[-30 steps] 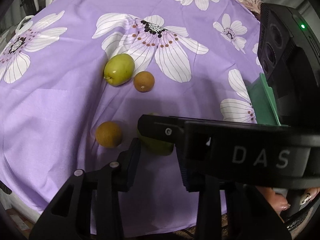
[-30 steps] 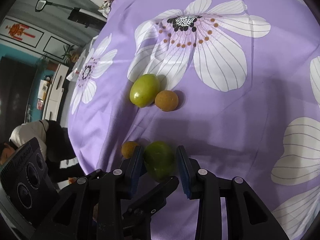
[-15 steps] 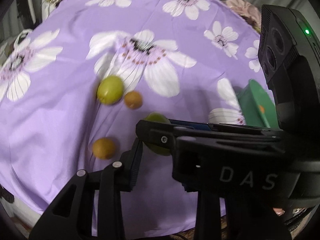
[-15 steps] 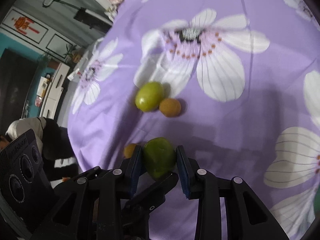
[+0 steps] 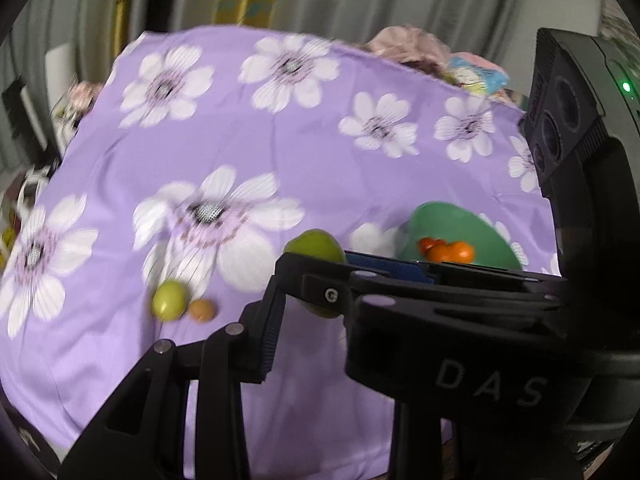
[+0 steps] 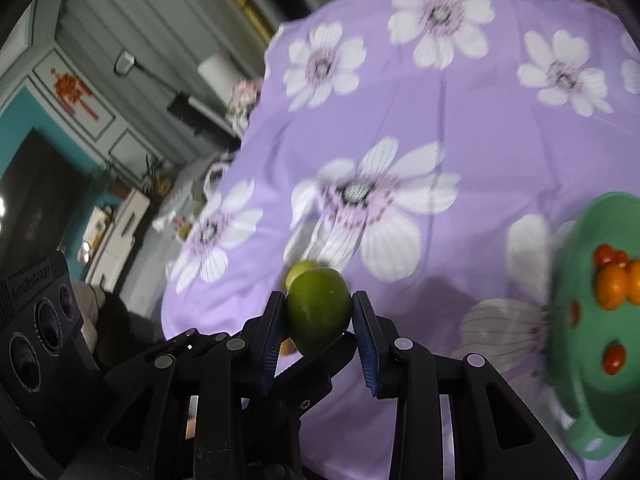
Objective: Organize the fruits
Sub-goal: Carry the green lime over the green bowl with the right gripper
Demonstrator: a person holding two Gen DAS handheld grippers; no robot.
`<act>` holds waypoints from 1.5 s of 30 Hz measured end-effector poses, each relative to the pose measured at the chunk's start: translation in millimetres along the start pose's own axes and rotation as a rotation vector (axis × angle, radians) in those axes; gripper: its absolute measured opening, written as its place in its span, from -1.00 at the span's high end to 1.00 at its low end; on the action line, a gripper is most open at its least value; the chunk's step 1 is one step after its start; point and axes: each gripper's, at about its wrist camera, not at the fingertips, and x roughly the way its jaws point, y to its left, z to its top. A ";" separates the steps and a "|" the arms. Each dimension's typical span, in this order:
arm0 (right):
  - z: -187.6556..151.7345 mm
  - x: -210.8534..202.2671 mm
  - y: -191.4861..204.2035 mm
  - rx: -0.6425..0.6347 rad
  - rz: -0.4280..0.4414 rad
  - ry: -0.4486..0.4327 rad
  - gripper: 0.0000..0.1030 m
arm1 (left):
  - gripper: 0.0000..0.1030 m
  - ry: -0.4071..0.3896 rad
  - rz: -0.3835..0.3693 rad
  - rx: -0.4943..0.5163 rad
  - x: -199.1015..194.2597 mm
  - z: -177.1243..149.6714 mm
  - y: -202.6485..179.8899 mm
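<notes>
My right gripper [image 6: 319, 312] is shut on a dark green round fruit [image 6: 318, 310] and holds it in the air above the purple cloth. In the left wrist view that fruit [image 5: 316, 246] shows behind one of the right gripper's fingers [image 5: 320, 280], which crosses my left gripper [image 5: 320, 304]. Only the left gripper's left finger [image 5: 272, 324] shows, close beside the fruit; its other finger is hidden. A pale green fruit [image 5: 170, 300] and a small brown fruit [image 5: 202, 310] lie together on the cloth. A green plate [image 6: 576, 264] at the right holds oranges [image 6: 612, 284] and small red fruits [image 6: 612, 356].
The flowered purple cloth [image 5: 280, 140] covers the whole table, which drops off at the left and near edges. Grey curtains hang behind it, and pink and blue clutter [image 5: 408, 44] sits at the far right edge. The left gripper's camera housing [image 6: 36, 328] fills the lower left of the right wrist view.
Both grippers have risen and tipped upward together. The dark green fruit has left the cloth in the right gripper. The plate and the far wall have come into view.
</notes>
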 end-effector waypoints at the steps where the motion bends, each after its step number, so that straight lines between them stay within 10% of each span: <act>1: 1.0 -6.7 -3.1 0.007 0.000 -0.020 0.29 | 0.36 -0.013 -0.009 0.019 -1.4 4.1 -8.3; 22: 0.0 -112.8 -84.2 0.190 -0.082 -0.325 0.29 | 0.37 -0.076 -0.180 0.249 12.6 35.1 -122.7; 45: -10.1 -115.6 -152.9 0.352 -0.190 -0.279 0.29 | 0.37 0.047 -0.285 0.279 75.0 31.2 -165.8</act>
